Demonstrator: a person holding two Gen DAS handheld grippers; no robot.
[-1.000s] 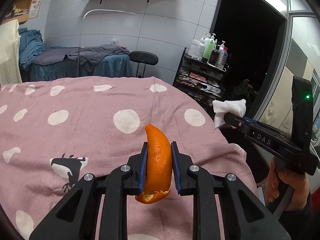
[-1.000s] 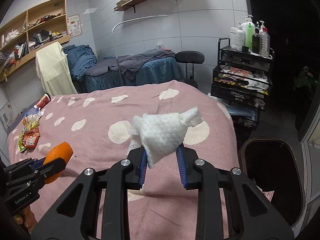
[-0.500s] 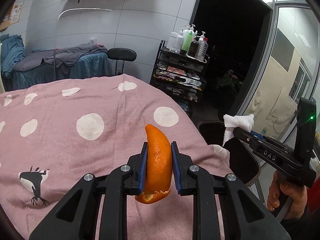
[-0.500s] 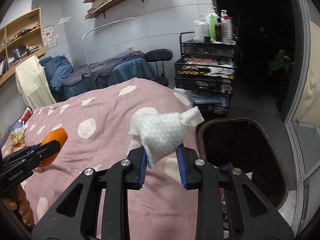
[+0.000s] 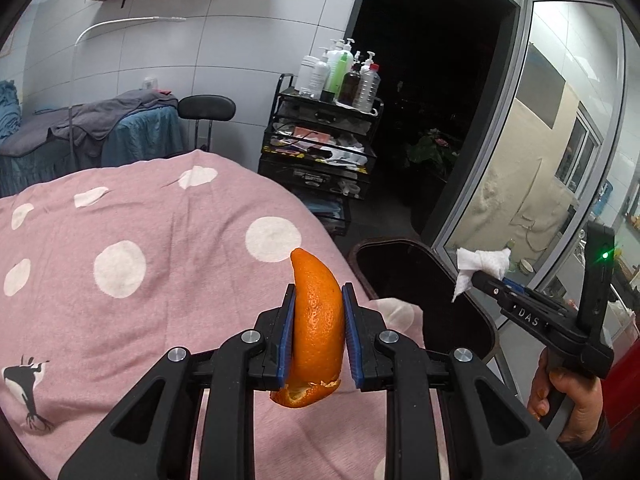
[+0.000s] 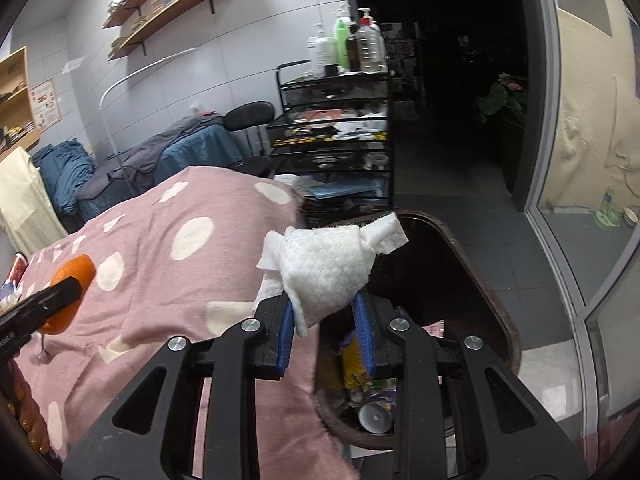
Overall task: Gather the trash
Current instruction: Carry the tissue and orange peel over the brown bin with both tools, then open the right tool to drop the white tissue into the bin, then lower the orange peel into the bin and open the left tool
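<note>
Pink spotted blanket (image 5: 160, 280) covers the bed; a black cart (image 6: 332, 136) with bottles stands behind. Dark bin (image 6: 472, 280) beside the bed holds wrappers and a cup. Left gripper (image 5: 318, 320) clamps an orange peel (image 5: 318, 320) over the blanket edge. Right gripper (image 6: 326, 312) pinches a white tissue (image 6: 324, 264) above the bin.

The right gripper (image 6: 324, 312) clamps a crumpled white paper tissue (image 6: 326, 266) over the dark oval trash bin (image 6: 494, 300). At nine o'clock, the left gripper (image 6: 60, 294) pinches an orange peel (image 6: 76, 272) above the pink polka-dot blanket (image 6: 168, 264).
</note>
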